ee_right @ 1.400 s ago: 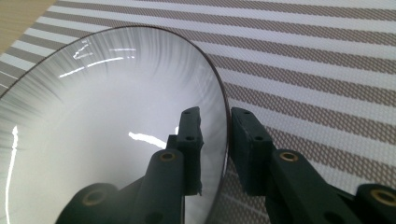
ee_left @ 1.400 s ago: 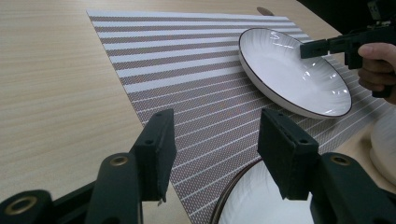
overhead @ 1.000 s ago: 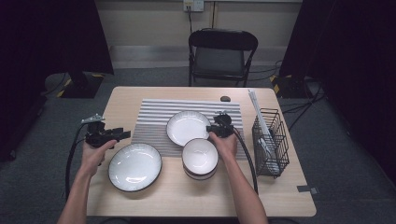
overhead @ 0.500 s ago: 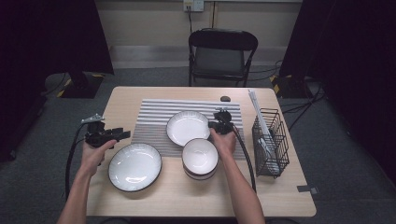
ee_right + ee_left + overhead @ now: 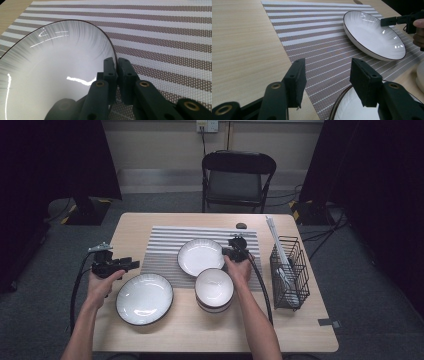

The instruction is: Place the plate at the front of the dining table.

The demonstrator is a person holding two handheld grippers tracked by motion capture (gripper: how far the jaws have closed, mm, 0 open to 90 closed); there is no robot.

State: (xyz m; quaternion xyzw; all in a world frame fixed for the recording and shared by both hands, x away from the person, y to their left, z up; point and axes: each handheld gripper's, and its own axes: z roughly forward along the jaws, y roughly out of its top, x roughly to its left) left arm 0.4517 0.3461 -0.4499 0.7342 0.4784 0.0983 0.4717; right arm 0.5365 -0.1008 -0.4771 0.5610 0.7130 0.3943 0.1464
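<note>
Our right claw [image 5: 116, 65] has just closed on the rim of the plate [image 5: 200, 256]; lifting it remains. Our left claw [image 5: 325, 75] hangs released.

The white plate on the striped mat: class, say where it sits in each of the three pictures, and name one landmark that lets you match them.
High view: plate at mat centre, the right gripper on its right rim.
Left gripper view: plate upper right.
Right gripper view: plate at left, rim clamped.
Shared landmark: the striped mat.
</note>
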